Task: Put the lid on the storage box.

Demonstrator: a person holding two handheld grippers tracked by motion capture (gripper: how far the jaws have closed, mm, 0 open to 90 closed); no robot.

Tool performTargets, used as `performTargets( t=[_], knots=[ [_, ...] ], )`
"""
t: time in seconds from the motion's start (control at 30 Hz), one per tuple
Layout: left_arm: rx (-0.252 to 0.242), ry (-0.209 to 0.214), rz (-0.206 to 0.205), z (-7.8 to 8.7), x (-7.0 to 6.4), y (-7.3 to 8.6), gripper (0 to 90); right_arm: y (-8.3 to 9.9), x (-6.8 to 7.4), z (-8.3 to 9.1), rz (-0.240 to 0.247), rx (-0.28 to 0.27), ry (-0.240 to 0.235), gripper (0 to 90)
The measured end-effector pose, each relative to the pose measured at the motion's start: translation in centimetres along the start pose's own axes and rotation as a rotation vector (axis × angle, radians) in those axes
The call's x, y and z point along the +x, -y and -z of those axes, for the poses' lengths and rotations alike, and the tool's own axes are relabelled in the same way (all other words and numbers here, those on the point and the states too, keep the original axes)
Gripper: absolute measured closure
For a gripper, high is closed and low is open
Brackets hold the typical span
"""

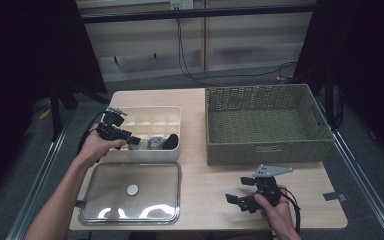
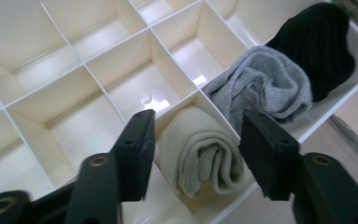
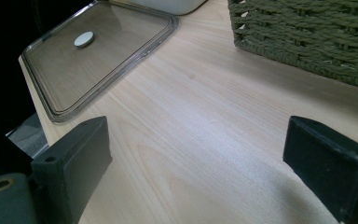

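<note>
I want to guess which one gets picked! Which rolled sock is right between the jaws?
The cream rolled sock. It sits between the open jaws of the left hand-held gripper, while the grey sock and black sock lie in compartments farther along the divided box.

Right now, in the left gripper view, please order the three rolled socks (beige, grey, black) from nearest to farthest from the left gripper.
1. Beige sock: nearest, in the compartment right between the open jaws of the left gripper.
2. Grey sock: next compartment, beyond the beige one.
3. Black sock: farthest, at the rounded corner of the white divided box.
</note>
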State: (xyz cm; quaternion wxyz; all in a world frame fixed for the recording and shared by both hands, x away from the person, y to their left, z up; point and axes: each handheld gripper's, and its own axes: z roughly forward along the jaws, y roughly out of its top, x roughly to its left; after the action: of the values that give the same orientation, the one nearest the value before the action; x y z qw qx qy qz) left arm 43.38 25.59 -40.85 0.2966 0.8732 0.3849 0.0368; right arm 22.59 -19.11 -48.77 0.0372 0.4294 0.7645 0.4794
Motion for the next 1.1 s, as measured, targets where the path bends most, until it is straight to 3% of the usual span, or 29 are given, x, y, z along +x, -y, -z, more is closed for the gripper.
performTargets(
  t=[0.07,0.1,0.13,0.17,0.23,0.3,0.33,0.4,0.43,0.57,0.6,0.7,0.87,1.1],
  knots=[
    [-0.003,0.009,-0.02,-0.2,-0.1,0.1,67.3,0.0,0.0,0.0,-0.003,0.003,0.001,7.0],
    [-0.001,0.009,-0.015,-0.4,-0.2,0.2,71.2,0.0,0.0,-0.1,-0.004,0.004,0.004,7.0],
    [0.014,0.01,-0.041,-0.6,-0.2,0.1,73.2,0.0,0.0,-0.1,0.0,0.004,0.0,7.0],
    [0.014,0.014,-0.041,-0.9,-0.4,0.1,75.0,0.0,0.0,-0.1,0.0,0.005,-0.001,7.0],
    [0.024,0.008,-0.04,-1.6,-0.8,-0.1,76.5,0.0,0.1,-0.1,-0.003,0.009,-0.007,7.1],
    [0.06,0.007,-0.078,-2.1,-0.9,-0.3,77.0,0.0,0.1,-0.1,-0.002,0.012,-0.007,7.2],
    [0.059,-0.013,-0.057,-2.7,-1.3,-0.3,77.1,0.0,0.1,-0.1,-0.001,0.013,-0.007,7.2],
    [0.097,-0.014,-0.073,-3.4,-1.4,-0.2,77.3,0.0,0.1,-0.1,-0.001,0.018,-0.006,7.2],
    [0.09,-0.014,-0.047,-3.8,-1.5,-0.2,77.4,0.0,0.1,-0.1,-0.003,0.019,-0.008,7.2],
    [0.074,-0.016,-0.036,-4.0,-1.2,-0.3,77.6,0.0,0.0,-0.2,-0.005,0.021,-0.01,7.2],
    [0.086,-0.018,-0.052,-3.9,-1.0,-0.4,77.1,0.0,0.0,-0.3,-0.005,0.026,-0.01,7.2],
    [0.064,-0.009,-0.036,-3.9,-0.9,-0.4,73.5,0.1,0.0,-0.5,-0.005,0.034,-0.014,7.0],
    [0.027,-0.019,-0.023,-3.0,-0.5,-0.3,52.2,0.1,-0.1,-0.7,-0.019,0.048,-0.013,6.5],
    [-0.052,-0.034,-0.008,-1.1,-0.5,0.6,35.1,0.0,-0.1,-0.8,-0.019,0.061,0.008,7.5]
  ],
)
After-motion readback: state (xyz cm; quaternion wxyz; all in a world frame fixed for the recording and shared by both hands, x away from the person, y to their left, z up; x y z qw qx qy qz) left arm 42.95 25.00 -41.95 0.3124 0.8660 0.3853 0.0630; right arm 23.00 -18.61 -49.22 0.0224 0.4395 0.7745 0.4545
